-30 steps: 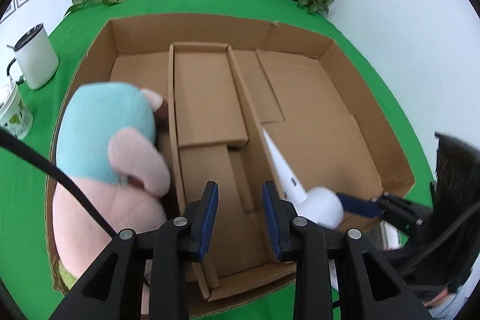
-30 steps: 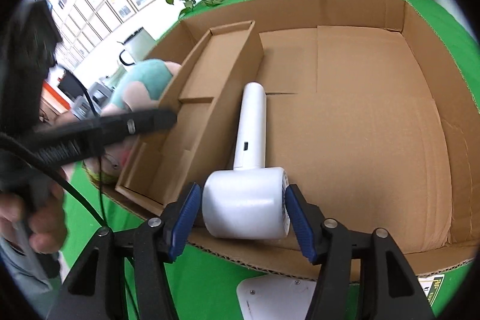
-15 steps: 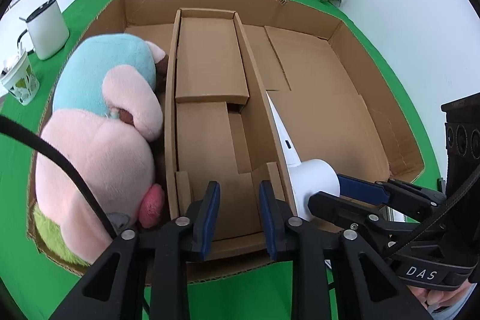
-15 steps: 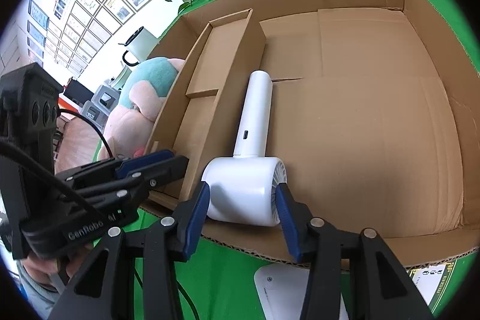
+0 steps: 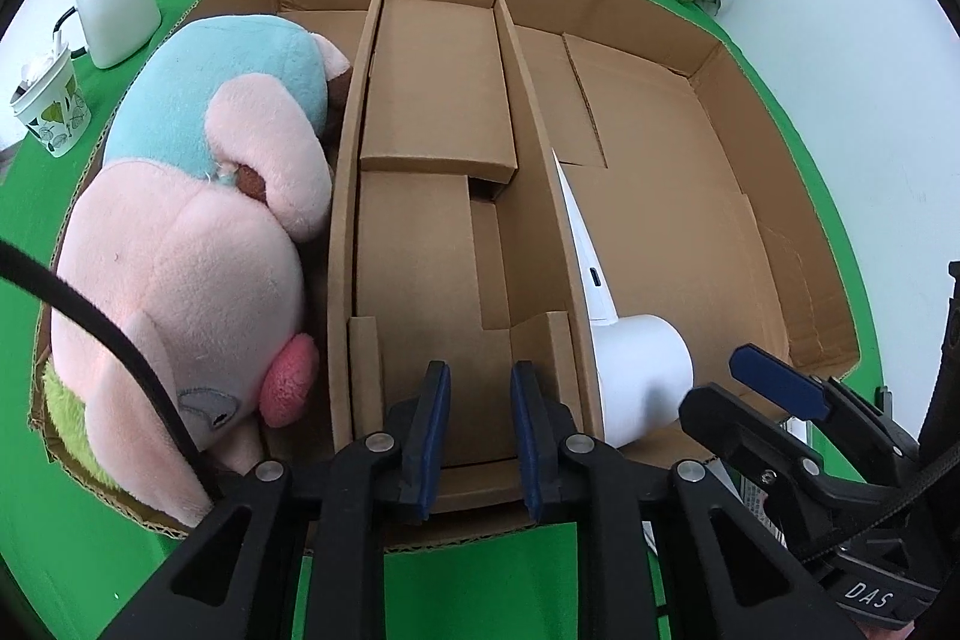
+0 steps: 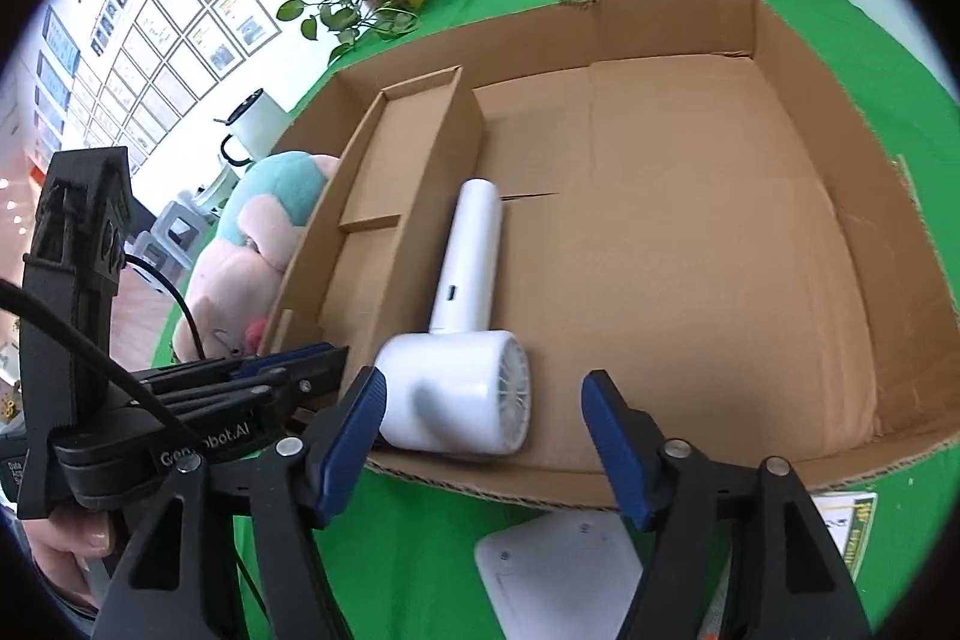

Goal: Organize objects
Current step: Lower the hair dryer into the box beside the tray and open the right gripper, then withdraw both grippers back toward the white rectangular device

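Your right gripper [image 6: 483,445] is opening, its pads either side of the dryer [image 6: 462,388] and clear of it. The dryer lies in the wide right bay of the box [image 6: 780,40], head at the near wall, handle along the divider. Your left gripper [image 5: 478,436] is nearly shut, closing on nothing, above the near end of the narrow tray [image 5: 438,100], which holds only cardboard flaps. The plush [image 5: 198,250] fills the left bay. From your left camera the tray wall hides most of the dryer's handle. The box sits on the green table [image 5: 36,550].
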The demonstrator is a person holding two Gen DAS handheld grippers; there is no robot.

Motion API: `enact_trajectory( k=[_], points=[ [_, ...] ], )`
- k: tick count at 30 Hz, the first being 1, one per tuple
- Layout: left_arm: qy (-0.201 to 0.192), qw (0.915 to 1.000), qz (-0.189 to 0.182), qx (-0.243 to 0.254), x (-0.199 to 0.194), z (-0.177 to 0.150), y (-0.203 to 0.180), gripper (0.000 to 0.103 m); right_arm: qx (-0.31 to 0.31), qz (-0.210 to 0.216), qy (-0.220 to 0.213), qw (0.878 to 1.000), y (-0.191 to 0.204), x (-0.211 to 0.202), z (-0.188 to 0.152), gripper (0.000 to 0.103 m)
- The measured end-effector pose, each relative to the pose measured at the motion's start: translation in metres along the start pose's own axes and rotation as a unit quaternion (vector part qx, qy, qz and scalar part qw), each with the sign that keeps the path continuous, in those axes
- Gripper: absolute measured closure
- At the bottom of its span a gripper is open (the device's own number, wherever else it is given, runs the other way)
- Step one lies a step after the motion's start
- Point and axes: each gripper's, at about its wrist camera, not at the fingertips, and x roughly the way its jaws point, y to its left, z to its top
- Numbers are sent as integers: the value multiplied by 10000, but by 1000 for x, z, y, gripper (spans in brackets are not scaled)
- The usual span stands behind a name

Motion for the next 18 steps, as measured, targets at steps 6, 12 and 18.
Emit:
enact_trajectory(
  k=[6, 12, 18],
  points=[
    [-128, 9998, -52, 108, -9, -6, 2, 82, -43, 387, 204, 9990, 1, 4, 4, 36],
    [-76, 9998, -101, 136, -13, -9, 3, 82, -382, 694, 386, 9961, 16, 10, 1, 40],
    [-2, 9999, -115, 60, -12, -8, 1, 82, -426, 605, 305, 9968, 18, 11, 1, 40]
  ],
)
